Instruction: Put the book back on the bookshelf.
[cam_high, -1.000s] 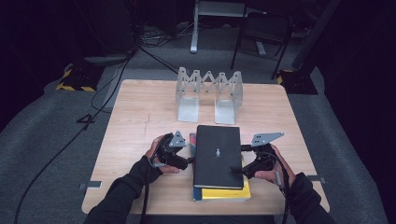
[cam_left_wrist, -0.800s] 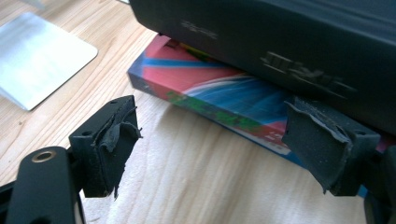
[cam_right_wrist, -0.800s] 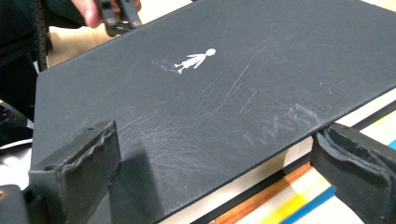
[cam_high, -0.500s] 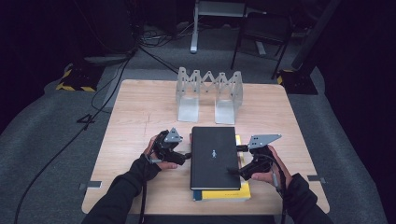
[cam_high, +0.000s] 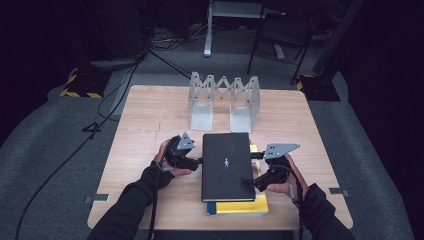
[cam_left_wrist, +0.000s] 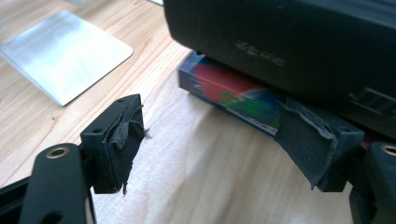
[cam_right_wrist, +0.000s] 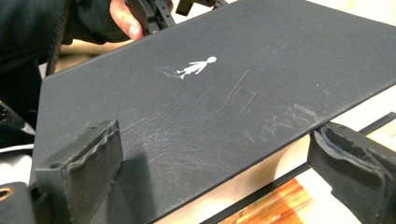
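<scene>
I had the black book (cam_high: 226, 165) lying on top of a small stack near my edge of the table (cam_high: 150, 120), with a yellow book (cam_high: 237, 207) peeking out beneath it and, in the left gripper view, a blue one (cam_left_wrist: 229, 98) under its spine. The metal book rack (cam_high: 224, 97) stood well beyond, toward the far side. My left gripper (cam_high: 196, 161) sat against the left edge of the black book; its jaws had just been closing a little, yet they stood wide, one pad (cam_left_wrist: 116, 140) over bare wood and the other tucked at the book's lower corner, nothing pinched between them. My right gripper (cam_right_wrist: 215, 177) was at the book's right edge, one jaw above the cover and one below the page block; the cover looked tilted there, as though that side was lifted, but I could not tell whether the pads were truly pressing. To do this step well, I judged I should seat both jaws squarely across the full thickness of the black book alone, keeping the lower pads off the volumes underneath, then close firmly and lift both sides level so that it would not slide or drag the stack.
</scene>
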